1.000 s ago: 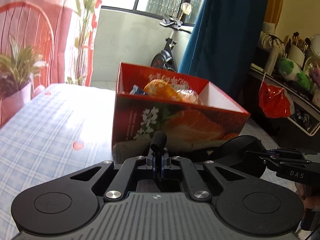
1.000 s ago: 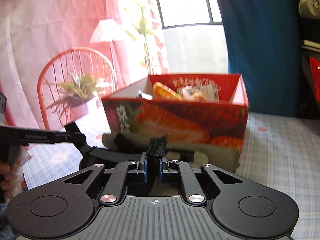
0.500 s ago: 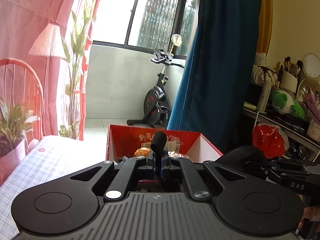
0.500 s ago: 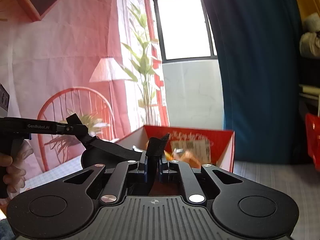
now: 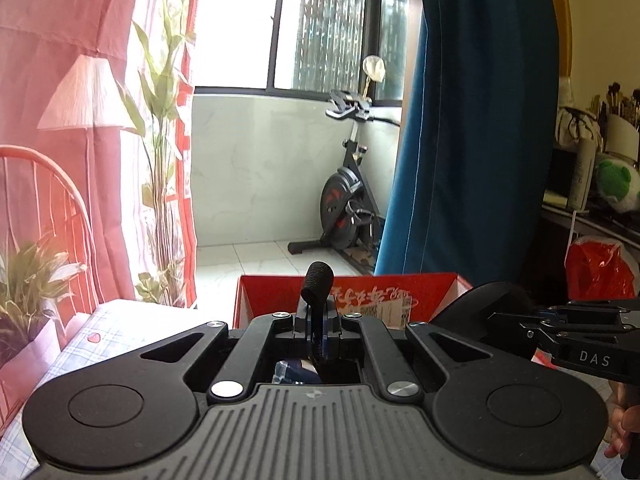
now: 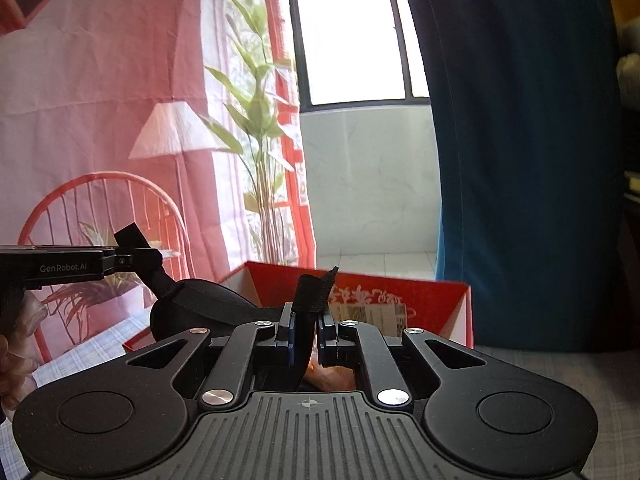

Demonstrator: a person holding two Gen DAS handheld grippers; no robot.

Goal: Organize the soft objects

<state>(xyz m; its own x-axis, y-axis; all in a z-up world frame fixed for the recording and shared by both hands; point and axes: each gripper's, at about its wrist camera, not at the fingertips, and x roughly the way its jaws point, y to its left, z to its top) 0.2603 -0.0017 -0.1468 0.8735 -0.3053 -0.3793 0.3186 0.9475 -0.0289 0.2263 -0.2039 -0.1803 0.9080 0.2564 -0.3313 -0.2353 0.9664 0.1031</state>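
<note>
Strap [image 5: 318,285]: black, woven, one end upright at lower centre of the left wrist view. Second end [image 6: 314,294]: flat, folded, upright at lower centre of the right wrist view, before red box [image 6: 424,300], open-topped.

The box [image 5: 416,292] sits just ahead of and below the left tool [image 5: 316,320], on the bed [image 5: 116,324]. The right tool [image 5: 560,332] lies to the left tool's right, alongside it. Beyond the box stands the exercise bike [image 5: 348,208], with the curtain [image 5: 472,120] to its right. A potted plant [image 5: 28,292] is off to the left tool's left.
</note>
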